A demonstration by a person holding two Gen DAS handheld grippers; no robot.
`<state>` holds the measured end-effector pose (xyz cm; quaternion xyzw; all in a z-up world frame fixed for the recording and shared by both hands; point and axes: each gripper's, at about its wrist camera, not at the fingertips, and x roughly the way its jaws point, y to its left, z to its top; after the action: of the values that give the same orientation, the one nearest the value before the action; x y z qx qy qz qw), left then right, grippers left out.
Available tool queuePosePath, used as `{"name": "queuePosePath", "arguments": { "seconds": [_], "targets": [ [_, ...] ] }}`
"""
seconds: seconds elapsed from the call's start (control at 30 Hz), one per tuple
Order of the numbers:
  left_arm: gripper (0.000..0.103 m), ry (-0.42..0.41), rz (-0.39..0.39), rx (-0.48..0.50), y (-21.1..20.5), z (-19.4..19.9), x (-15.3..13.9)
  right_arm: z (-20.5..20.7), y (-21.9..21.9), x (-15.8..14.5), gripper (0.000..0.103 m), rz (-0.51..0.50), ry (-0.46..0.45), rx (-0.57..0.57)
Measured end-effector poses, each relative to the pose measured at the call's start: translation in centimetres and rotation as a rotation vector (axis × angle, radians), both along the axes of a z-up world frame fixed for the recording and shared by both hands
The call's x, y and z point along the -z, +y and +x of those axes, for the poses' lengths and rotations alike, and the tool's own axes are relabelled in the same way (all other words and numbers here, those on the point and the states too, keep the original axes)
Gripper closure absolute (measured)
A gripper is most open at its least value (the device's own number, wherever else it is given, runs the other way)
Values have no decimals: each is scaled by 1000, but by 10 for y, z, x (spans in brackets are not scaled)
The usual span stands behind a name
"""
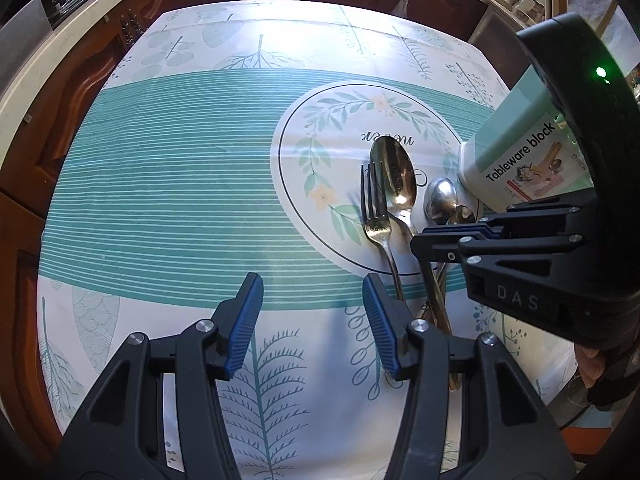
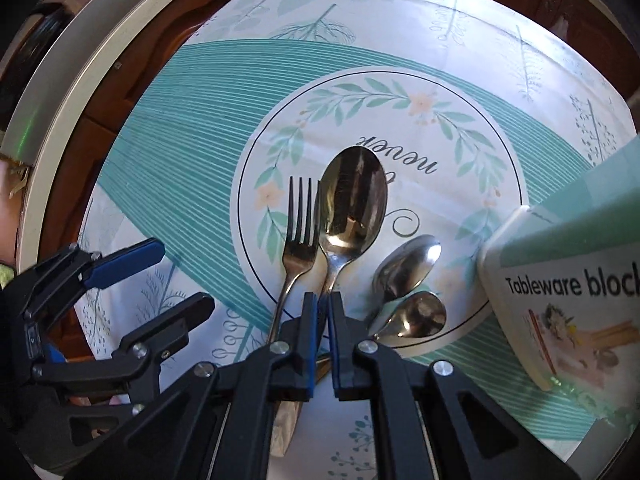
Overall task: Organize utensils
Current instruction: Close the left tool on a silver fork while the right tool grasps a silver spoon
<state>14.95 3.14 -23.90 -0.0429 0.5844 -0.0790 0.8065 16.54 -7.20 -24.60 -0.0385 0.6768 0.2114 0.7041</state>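
Note:
A fork (image 2: 300, 240), a large spoon (image 2: 354, 200) and two small spoons (image 2: 408, 268) (image 2: 420, 316) lie side by side on the round printed emblem of the tablecloth (image 2: 180, 152). My right gripper (image 2: 323, 304) points down over them, its blue pads closed on the large spoon's handle just below the bowl. From the left wrist view, the right gripper (image 1: 420, 242) sits across the handles, right of the fork (image 1: 374, 216) and below the large spoon (image 1: 394, 172). My left gripper (image 1: 312, 282) hovers open over bare cloth, left of the utensils, holding nothing.
A mint and white box labelled "Tableware block" (image 2: 560, 280) stands at the right, close to the small spoons. Dark wooden cabinets (image 1: 80, 92) and a pale counter edge (image 2: 80, 80) ring the table's far and left sides. A hand (image 1: 596, 364) holds the right gripper.

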Motion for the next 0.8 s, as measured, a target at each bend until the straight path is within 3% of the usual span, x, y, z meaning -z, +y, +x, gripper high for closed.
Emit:
{"name": "queuePosePath", "arguments": {
  "seconds": [0.2,0.37,0.5,0.8],
  "targets": [
    [54,9,4,-19,6,0,-1,5,9,9,91,-39,27,24],
    [54,38,15,-5,1,1,4,-3,20,8,93,-97,-30,5],
    [55,79,4,26,-7,6,9,-10,6,7,96,-12,-18,51],
    [69,187,-42,64,-36,28,17,-48,-44,-8,101,178,-42,186]
  ]
}}
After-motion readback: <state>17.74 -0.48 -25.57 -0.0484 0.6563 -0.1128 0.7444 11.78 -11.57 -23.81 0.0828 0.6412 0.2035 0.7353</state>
